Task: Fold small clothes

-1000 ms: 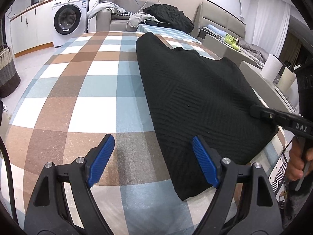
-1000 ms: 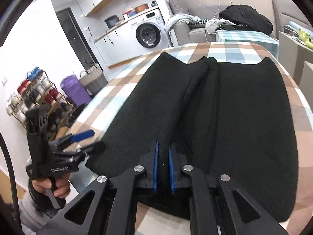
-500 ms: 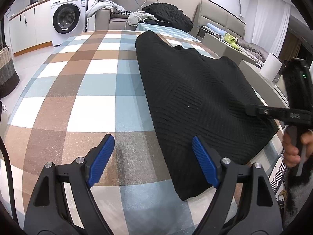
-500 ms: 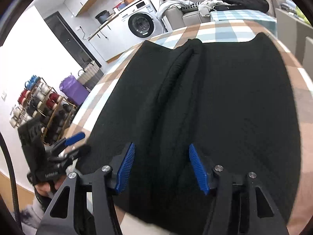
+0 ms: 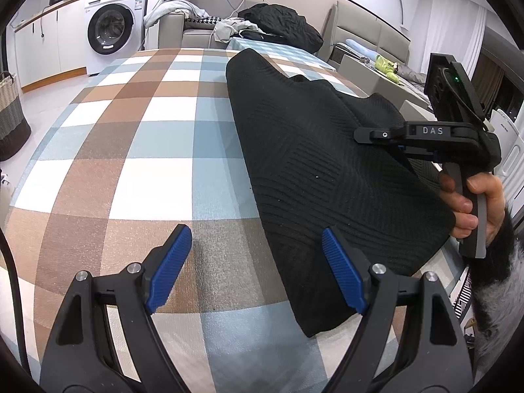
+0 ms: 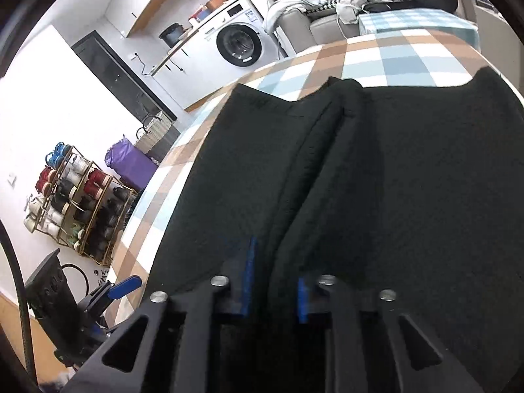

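A black knit garment (image 5: 311, 150) lies flat on the checked table (image 5: 131, 131), with a raised fold running down its middle (image 6: 294, 170). My right gripper (image 6: 275, 281) is low over the near end of that fold; its jaws are closing, and the blue pads pinch the ridge of black fabric between them. In the left wrist view the right gripper (image 5: 363, 134) reaches in from the right over the garment, held by a hand. My left gripper (image 5: 253, 252) hangs open above the table at the garment's near left edge, with nothing in it.
A washing machine (image 5: 109, 29) and a sofa piled with clothes (image 5: 281, 23) stand beyond the table's far end. On the floor at the left are a woven basket (image 5: 9, 111), a shoe rack (image 6: 75, 203) and a purple bag (image 6: 131, 167).
My right gripper moved forward over the garment, opened wide, then closed again on the middle fold. The left gripper stayed still and open.
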Demonstrator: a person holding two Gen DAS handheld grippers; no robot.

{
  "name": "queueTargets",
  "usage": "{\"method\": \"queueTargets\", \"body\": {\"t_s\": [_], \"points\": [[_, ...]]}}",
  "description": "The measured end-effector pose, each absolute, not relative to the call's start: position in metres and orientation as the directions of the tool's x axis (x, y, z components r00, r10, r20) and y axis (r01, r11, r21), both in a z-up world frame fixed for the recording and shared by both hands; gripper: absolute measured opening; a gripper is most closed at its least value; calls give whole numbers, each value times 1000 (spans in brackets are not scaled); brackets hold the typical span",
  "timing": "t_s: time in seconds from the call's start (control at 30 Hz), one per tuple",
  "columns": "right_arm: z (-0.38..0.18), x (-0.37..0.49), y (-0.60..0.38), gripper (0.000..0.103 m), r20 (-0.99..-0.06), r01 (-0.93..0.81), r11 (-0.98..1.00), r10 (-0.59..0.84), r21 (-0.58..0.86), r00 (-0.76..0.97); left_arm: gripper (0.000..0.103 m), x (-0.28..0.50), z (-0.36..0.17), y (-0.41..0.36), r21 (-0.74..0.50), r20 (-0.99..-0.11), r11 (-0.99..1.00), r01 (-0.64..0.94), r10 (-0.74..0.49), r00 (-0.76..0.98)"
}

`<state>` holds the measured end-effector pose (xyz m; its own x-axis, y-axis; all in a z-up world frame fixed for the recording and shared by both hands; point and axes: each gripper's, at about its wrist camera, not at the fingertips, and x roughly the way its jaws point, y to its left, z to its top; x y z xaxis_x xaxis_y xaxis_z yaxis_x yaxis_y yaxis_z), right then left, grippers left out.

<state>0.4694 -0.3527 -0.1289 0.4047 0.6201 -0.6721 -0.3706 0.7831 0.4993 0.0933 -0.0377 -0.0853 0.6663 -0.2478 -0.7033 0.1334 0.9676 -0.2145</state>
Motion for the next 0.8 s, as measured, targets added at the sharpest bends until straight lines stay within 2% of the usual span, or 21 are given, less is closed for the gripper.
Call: {"method": "queueTargets", "body": {"t_s": [0.2, 0.33, 0.43, 0.6, 0.73, 0.8], "points": [[-84, 446, -363, 11, -602, -427, 790, 612, 440, 513, 80, 91, -81, -34, -222, -693, 967, 125, -247, 677], [-94, 450, -381, 11, -676, -344, 859, 510, 378, 532, 80, 93, -83, -34, -249, -698, 959, 134, -273, 662], [-124, 461, -391, 16, -735, -267, 873, 488, 408, 471, 80, 95, -85, -36, -276, -703, 951, 137, -297, 647], [-119, 435, -401, 30, -722, -280, 862, 507, 423, 471, 81, 100, -85, -41, -301, -700, 943, 139, -318, 639], [-122, 399, -407, 32, -703, -320, 831, 555, 454, 445, 81, 111, -85, -50, -310, -706, 938, 158, -338, 622], [-126, 379, -407, 32, -728, -343, 857, 511, 386, 458, 81, 118, -86, -58, -306, -710, 936, 177, -348, 612]]}}
